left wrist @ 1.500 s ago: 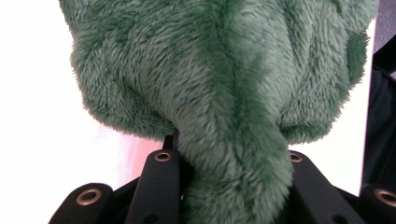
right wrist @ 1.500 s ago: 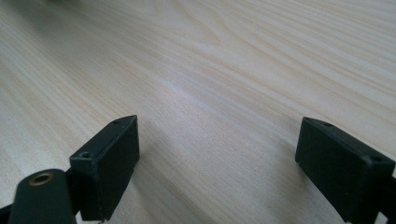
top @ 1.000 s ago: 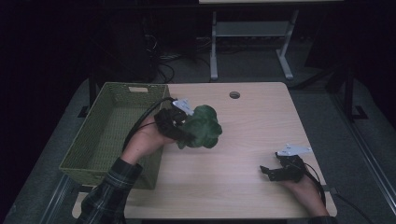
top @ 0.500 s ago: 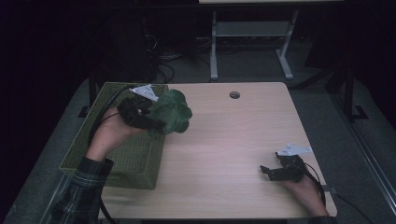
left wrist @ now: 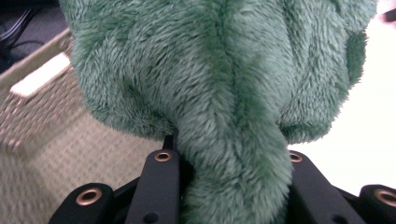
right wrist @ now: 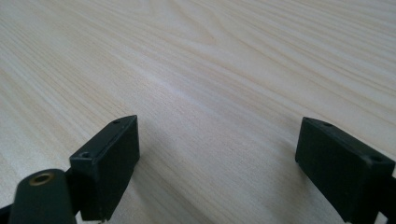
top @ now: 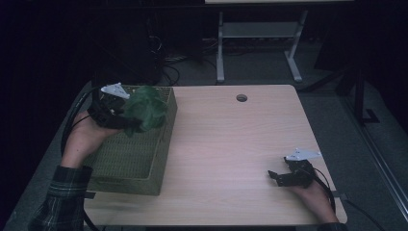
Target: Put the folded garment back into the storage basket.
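the left gripper (top: 126,117) is clamped on a fold of the green plush (top: 146,109), and in the left gripper view the fur (left wrist: 224,93) bulges up between the jaws while the rest of the toy hangs out ahead of them. under and just ahead of that gripper sits the woven bin (top: 126,159), so the plush is held in the air over the bin's far end, clear of its floor, which shows below the jaws in the left gripper view (left wrist: 70,154). the step in hand looks like carrying the plush to the bin to drop it in. what comes next calls for lowering it inside the walls, then spreading the jaws so the fur slips free without snagging. over at the right, the right gripper (top: 280,176) rests low on the table (top: 231,139), jaws wide apart with nothing but bare wood (right wrist: 215,93) between them, well apart from the plush.
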Tool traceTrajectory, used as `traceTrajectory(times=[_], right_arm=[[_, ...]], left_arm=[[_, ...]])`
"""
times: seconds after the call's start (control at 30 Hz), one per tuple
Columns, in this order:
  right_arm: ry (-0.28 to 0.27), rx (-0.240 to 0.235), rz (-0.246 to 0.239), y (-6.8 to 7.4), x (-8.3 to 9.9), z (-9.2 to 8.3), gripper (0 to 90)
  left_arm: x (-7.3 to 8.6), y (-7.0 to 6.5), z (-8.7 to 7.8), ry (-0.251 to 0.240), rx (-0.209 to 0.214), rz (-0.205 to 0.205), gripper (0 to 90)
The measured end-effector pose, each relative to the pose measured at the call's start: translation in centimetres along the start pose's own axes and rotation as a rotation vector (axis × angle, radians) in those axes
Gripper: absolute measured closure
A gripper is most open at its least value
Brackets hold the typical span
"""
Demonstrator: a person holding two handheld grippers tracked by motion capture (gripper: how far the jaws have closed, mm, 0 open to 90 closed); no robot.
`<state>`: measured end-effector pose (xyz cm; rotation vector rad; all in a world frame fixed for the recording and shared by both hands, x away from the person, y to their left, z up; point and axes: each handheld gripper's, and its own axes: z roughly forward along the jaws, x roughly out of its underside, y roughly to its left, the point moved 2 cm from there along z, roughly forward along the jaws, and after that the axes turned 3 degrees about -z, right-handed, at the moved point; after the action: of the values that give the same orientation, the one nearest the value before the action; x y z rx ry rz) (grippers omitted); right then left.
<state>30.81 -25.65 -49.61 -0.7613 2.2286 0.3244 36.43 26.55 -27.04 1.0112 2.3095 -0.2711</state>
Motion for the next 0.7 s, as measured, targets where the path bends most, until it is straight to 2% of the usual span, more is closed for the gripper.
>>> traceTrajectory(times=[0.33,0.53,0.7], right_arm=[[-0.001,0.003,-0.002,0.0,0.0,0.0,13.3],[-0.001,0.004,-0.001,-0.1,0.0,0.0,13.3],[-0.001,0.005,-0.001,-0.1,0.0,0.0,13.3]], left_arm=[[3.2,2.2,1.8,0.044,-0.035,-0.078,70.9],[5.2,3.3,3.9,0.064,-0.031,-0.124,70.9],[6.6,3.8,5.7,0.084,-0.017,-0.144,70.9]])
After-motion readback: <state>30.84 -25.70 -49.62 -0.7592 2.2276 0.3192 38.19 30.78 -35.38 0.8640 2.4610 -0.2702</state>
